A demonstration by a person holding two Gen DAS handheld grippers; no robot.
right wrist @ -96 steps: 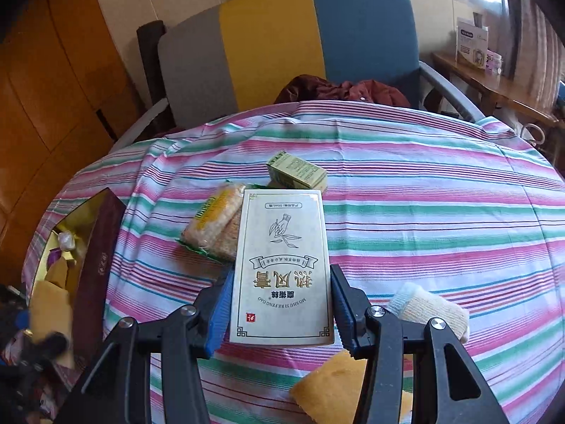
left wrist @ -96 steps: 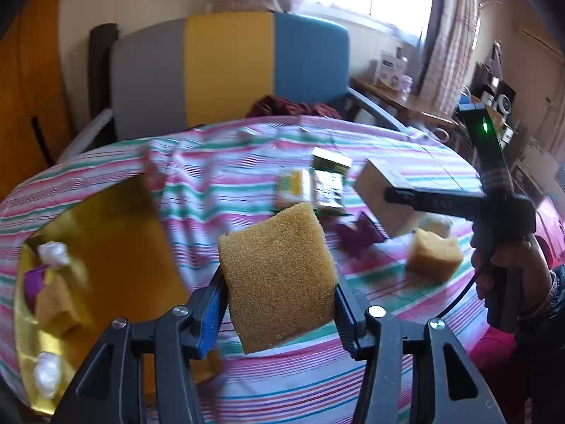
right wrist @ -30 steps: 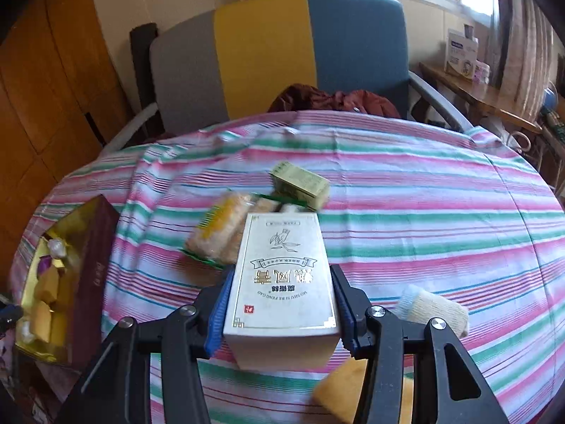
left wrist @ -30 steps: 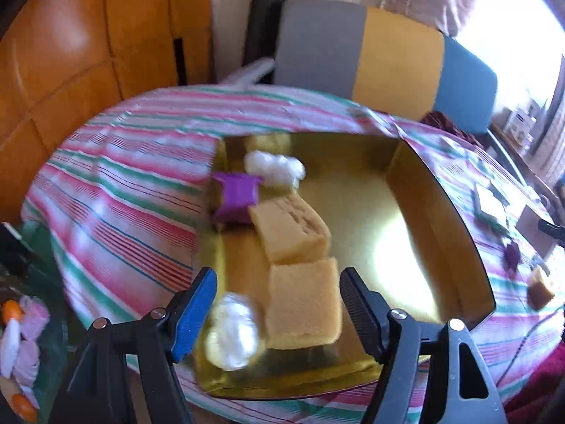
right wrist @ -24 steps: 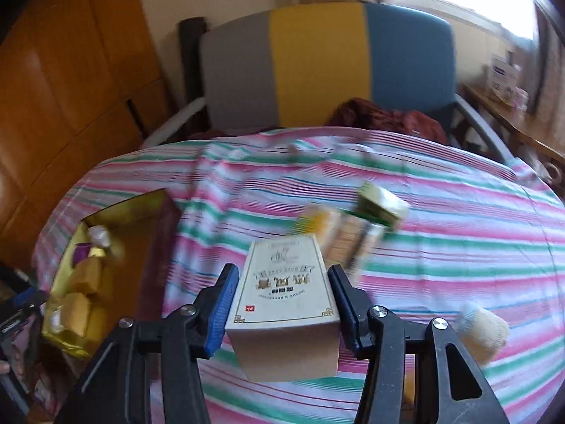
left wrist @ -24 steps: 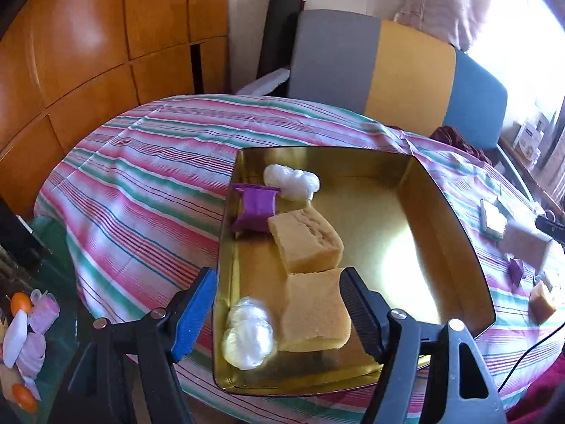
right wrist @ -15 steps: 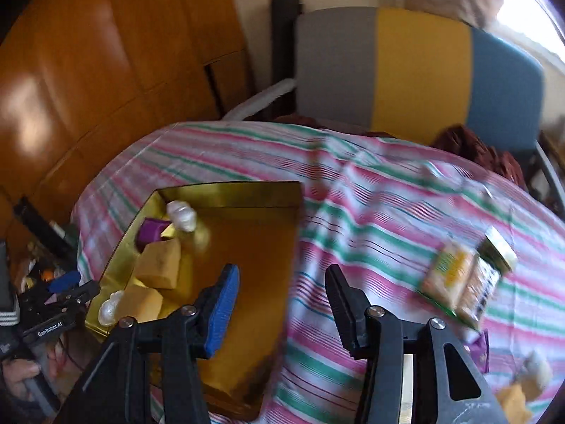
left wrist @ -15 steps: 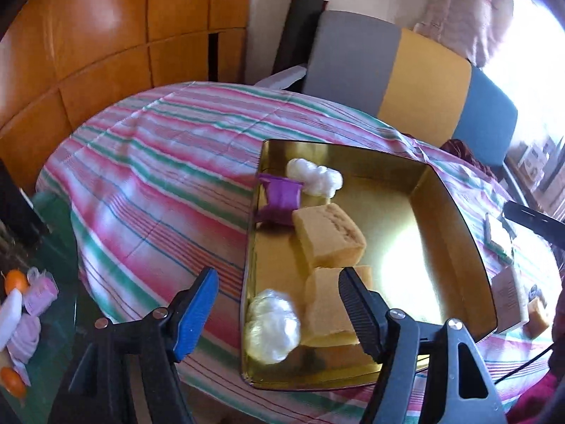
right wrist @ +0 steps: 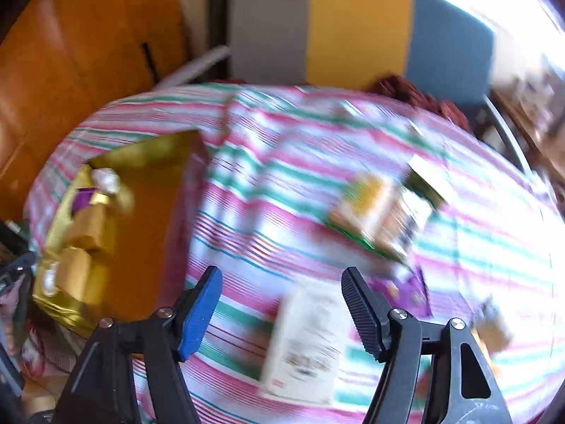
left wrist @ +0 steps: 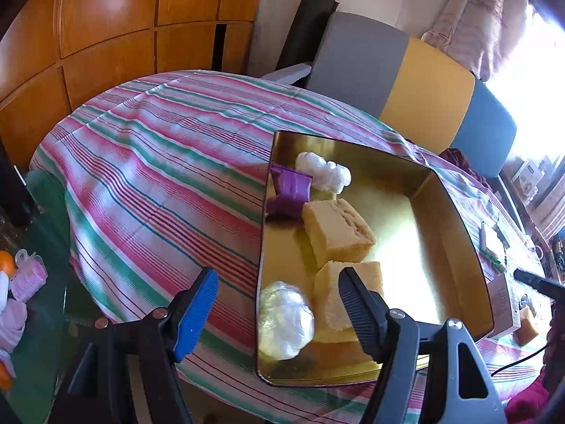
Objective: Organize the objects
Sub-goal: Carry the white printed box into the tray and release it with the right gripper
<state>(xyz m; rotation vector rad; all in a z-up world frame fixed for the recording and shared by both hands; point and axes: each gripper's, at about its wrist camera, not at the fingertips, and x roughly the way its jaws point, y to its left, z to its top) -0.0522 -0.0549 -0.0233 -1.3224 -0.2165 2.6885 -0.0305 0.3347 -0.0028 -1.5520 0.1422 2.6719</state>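
Left gripper point(left wrist: 277, 302) is hanging wide open, empty, over gold tray point(left wrist: 455, 233) holding 2 sponges point(left wrist: 337, 231); right gripper point(right wrist: 281, 304) is just opening its jaws, gripping nothing, white box point(right wrist: 305, 344) lying loose on striped tablecloth point(right wrist: 317, 148) beside tray

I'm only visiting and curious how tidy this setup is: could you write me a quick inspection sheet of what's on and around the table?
Surface: round table under a striped tablecloth.
Job's things: gold tray holds two yellow sponges, a purple piece and two white plastic wads; cream box lies outside on the cloth.
Clutter: snack packets, blurred.
Grippers: left gripper open, empty; right gripper open above the box, jaws just opened.
Cables: one dark cable at the table's edge.
Surroundings: grey-yellow-blue chair, wooden panelling.
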